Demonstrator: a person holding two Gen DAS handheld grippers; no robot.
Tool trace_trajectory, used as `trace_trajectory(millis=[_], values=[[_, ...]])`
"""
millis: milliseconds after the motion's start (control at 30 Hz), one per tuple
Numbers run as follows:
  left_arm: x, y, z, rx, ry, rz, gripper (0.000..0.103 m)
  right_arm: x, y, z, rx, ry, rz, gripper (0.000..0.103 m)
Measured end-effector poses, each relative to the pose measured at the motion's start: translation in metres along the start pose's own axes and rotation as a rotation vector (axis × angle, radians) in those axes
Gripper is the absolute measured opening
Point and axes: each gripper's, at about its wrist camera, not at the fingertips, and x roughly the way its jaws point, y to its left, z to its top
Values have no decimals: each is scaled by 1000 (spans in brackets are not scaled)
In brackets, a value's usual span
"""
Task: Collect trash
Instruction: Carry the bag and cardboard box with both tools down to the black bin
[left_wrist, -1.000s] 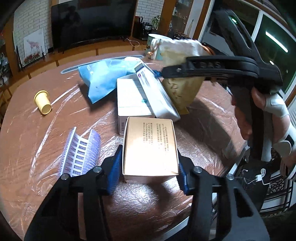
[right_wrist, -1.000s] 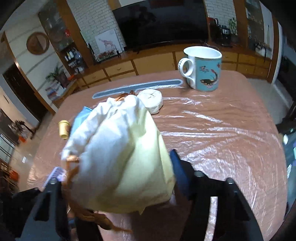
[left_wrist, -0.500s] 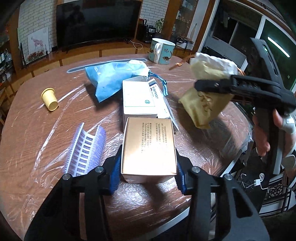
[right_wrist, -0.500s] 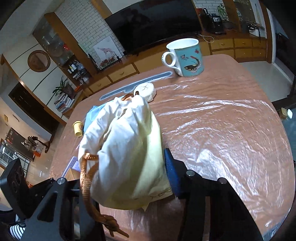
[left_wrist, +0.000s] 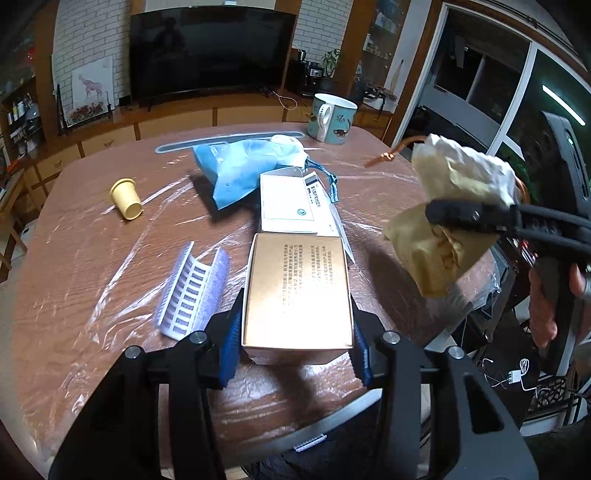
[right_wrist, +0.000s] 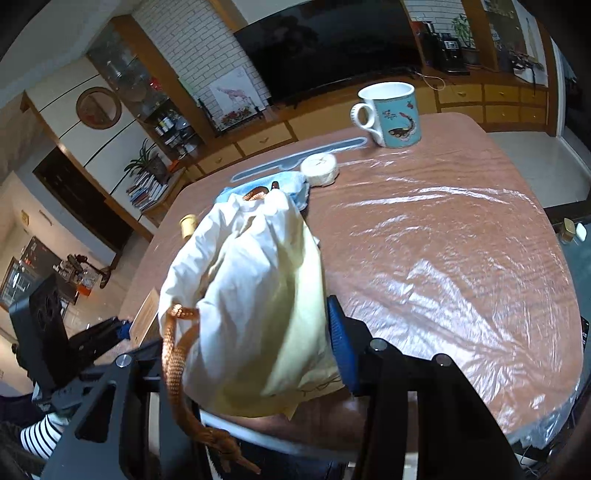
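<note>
Left wrist view is showing me the whole job at once, so I am taking the gold box (left_wrist: 297, 291) as my landmark. I am working over the brown surface (left_wrist: 85, 280) under its clear plastic cover, and nearly all the trash is lying on it. No bin or bag for the trash is showing in either view, so I am judging the collecting as barely begun.

I am holding the gold box in the left gripper (left_wrist: 295, 343), its blue fingers (left_wrist: 228, 349) closed against the box's two long sides. Whether the box is lifted clear of the surface I cannot tell. Just beyond the box a white carton (left_wrist: 286, 201) is lying open, and beyond that a blue drawstring pouch (left_wrist: 236, 171). Off to the right of the box, out past the surface's edge, I am carrying a cream cloth bag (left_wrist: 448, 206) in the right gripper (right_wrist: 236, 354), clamped tight on the bunched fabric, with its orange cord (right_wrist: 177, 354) hanging loose.

Left of the box a ribbed purple tray (left_wrist: 192, 295) is waiting, and farther left beyond it a small yellow cup (left_wrist: 127, 197) is lying on its side. A white round wad (right_wrist: 319, 170) is sitting behind the pouch. Far beyond the box a teal mug (left_wrist: 330, 118) is standing upright; I am judging it as no trash.

So two items are in hand, and about five are left to gather.
</note>
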Motion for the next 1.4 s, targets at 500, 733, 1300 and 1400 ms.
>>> trace_trajectory(millis=[500,733,1300,1400], values=[[-35,-6,-21,-15,-18,21,49,-27,35,-40,-71,44,85,45],[-47,-15,-33,5,-10,19,49,-36,45,-61,-88,71,112,45],[-55,-31,-66,21,32,5,49,-37,62,-103,-146,157,124,45],[-54,-34,-71,33,42,7,49,-34,65,-107,-161,167,118,45]])
